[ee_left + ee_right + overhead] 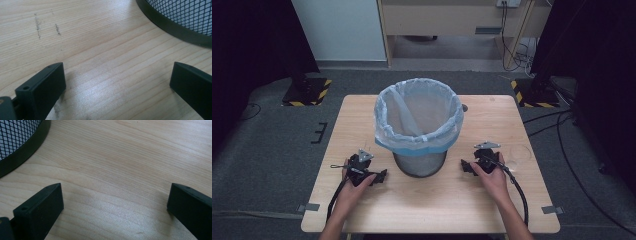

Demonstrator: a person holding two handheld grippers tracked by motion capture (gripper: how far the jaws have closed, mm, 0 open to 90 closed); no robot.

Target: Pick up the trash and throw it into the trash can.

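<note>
bin (419, 131): black mesh, solid base band, lined with pale blue bag folded over rim, stood upright mid-table (447, 200) | left gripper (381, 176): rested on table left of bin, jaws spread wide, nothing held | right gripper (465, 167): right of bin, jaws spread wide, nothing held

Light wooden table (432, 200) on grey carpet (262, 150), black mesh wastebasket (419, 162) with pale blue liner bag (418, 117) standing at its middle, yellow-black striped stand bases (307, 92) behind both far corners, cables (562, 125) trailing at right, grey scuff marks (38, 25) on the wood.
</note>
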